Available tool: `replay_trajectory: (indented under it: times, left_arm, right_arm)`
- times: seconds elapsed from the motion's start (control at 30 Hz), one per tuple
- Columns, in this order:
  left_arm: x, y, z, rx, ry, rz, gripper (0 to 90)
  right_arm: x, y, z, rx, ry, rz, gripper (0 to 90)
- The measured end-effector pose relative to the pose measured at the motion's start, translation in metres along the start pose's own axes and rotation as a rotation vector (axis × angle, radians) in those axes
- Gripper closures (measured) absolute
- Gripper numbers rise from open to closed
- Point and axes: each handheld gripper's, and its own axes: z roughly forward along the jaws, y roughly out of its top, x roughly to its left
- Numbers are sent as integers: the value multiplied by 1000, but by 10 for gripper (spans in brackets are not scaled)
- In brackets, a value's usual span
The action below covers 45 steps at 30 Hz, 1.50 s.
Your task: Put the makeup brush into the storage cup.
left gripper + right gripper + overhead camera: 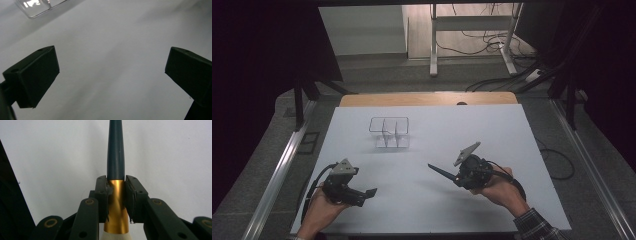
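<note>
Holding what looks like a brush (115, 157) by its gold ferrule in my right gripper (116, 195), jaws clenched, I aim it at the clear organizer (389, 132) while my left gripper (112, 75) hovers released over the surface (512, 130).

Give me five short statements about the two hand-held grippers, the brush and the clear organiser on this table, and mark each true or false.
1. The right hand-held gripper is shut on the brush. True.
2. The jaws grip the brush by its dark handle. False: they clamp the gold band just below the dark handle.
3. The left hand-held gripper stands open with nothing between its jaws. True.
4. The clear organiser lies on its side at the table's right edge. False: it stands upright on the white tabletop, toward the far side and left of the middle.
5. The brush already stands in a compartment of the clear organiser. False: it is held above the tabletop, apart from the organiser, its dark handle pointing left.
</note>
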Motion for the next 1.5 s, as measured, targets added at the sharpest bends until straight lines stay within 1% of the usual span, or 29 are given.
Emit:
replay_trajectory:
  times: [0.33, 0.53, 0.67, 0.73, 1.03, 1.07, 1.1, 1.17, 1.3, 1.33, 1.43, 1.5]
  left_arm:
    - [-11, 21, 17, 17, -50, 64, 0]
    - [-18, 34, 28, 26, -73, 106, 0]
    - [-22, 41, 35, 21, -91, 120, 0]
    - [-24, 44, 38, 29, -98, 137, 0]
    - [-33, 57, 52, 34, -131, 164, 0]
    - [-36, 60, 55, 37, -142, 174, 0]
    - [-36, 60, 55, 37, -142, 174, 0]
    - [-40, 64, 60, 42, -151, 189, 0]
    - [-43, 67, 65, 38, -161, 198, 0]
    - [-46, 70, 68, 41, -162, 206, 0]
    - [-48, 71, 71, 51, -171, 213, 0]
    - [-52, 73, 77, 62, -173, 230, 3]
  right_arm:
    - [6, 6, 2, 9, 18, -24, 721]
    - [10, 9, 3, 5, 27, -38, 720]
    - [12, 10, 3, 1, 33, -45, 720]
    - [13, 10, 4, 5, 37, -48, 720]
    - [16, 13, 6, 9, 53, -63, 720]
    - [17, 14, 6, 9, 57, -66, 720]
    - [17, 14, 6, 9, 57, -66, 720]
    - [19, 15, 6, 8, 62, -72, 720]
    - [20, 17, 6, 11, 70, -78, 720]
    - [21, 17, 7, 10, 69, -82, 720]
    - [21, 18, 7, 8, 75, -84, 720]
    - [23, 20, 7, 8, 78, -89, 720]
